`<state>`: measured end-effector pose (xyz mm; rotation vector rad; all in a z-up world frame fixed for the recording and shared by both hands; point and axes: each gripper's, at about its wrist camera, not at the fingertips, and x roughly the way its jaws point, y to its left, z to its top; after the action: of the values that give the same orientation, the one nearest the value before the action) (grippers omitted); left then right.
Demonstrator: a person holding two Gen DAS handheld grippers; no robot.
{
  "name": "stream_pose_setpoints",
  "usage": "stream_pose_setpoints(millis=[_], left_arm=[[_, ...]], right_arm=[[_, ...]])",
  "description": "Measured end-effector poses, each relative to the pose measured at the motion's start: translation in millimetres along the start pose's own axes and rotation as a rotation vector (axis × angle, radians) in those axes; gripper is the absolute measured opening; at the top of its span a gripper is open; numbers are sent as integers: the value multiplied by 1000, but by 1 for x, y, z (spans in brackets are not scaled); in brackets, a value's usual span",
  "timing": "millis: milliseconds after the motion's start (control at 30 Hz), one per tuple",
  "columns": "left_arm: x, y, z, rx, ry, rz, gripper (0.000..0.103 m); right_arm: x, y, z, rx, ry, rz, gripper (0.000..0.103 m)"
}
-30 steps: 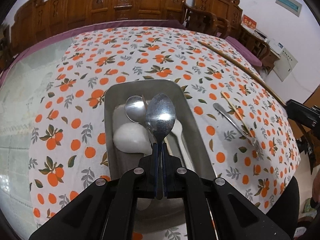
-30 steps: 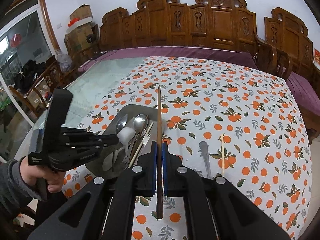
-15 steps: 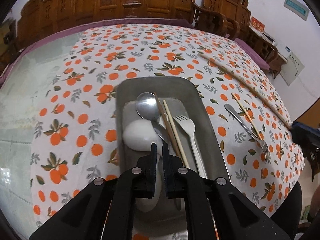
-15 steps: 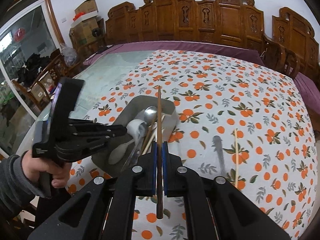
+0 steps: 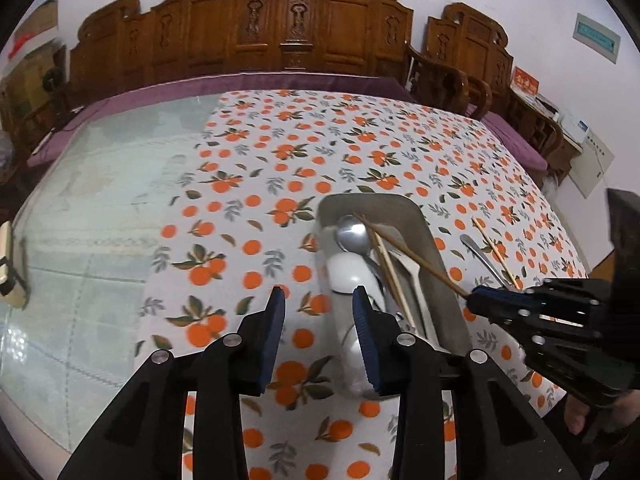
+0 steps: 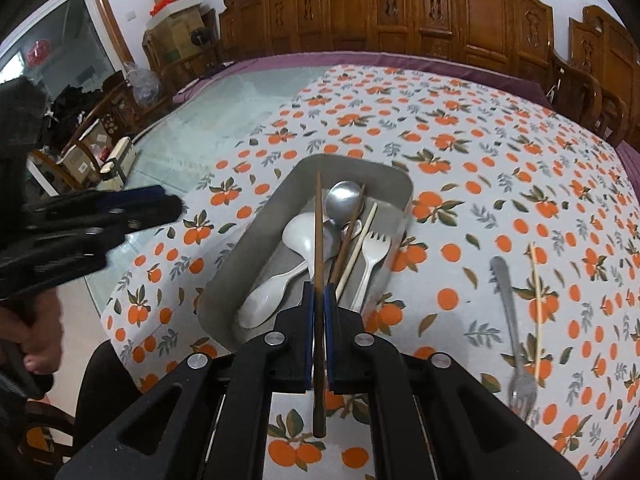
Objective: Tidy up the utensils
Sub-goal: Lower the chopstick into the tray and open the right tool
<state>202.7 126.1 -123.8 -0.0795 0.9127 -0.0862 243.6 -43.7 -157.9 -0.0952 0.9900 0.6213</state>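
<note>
A grey metal tray [image 6: 256,236] [image 5: 432,236] on the orange-print cloth holds a metal spoon [image 6: 343,200], a white spoon [image 6: 298,236], a white fork [image 6: 374,250] and chopsticks. My right gripper [image 6: 319,292] is shut on a dark brown chopstick [image 6: 318,224] whose tip reaches over the tray; it shows in the left wrist view [image 5: 412,254]. My left gripper [image 5: 318,300] is open and empty, left of the tray's near end. A metal fork [image 6: 510,320] and a pale chopstick [image 6: 536,284] lie on the cloth to the right of the tray.
The cloth covers the right part of a glass-topped table [image 5: 92,208]. Carved wooden chairs [image 5: 280,36] line the far side. A small cream box [image 6: 120,156] stands on the glass at the left.
My left gripper let go of the metal spoon in the tray, opened and drew back to the left. My right gripper brought the dark chopstick over the tray.
</note>
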Motion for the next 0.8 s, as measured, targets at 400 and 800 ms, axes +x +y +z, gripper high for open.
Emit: stream_pose_setpoints(millis=[400,800], left_arm=[[-30,10,0,10,-62,17,70],[-44,8,2,10,-81,23,73]], right_arm=[[29,-3,9,88,36,22,6],[50,8,10,73,79,65,6]])
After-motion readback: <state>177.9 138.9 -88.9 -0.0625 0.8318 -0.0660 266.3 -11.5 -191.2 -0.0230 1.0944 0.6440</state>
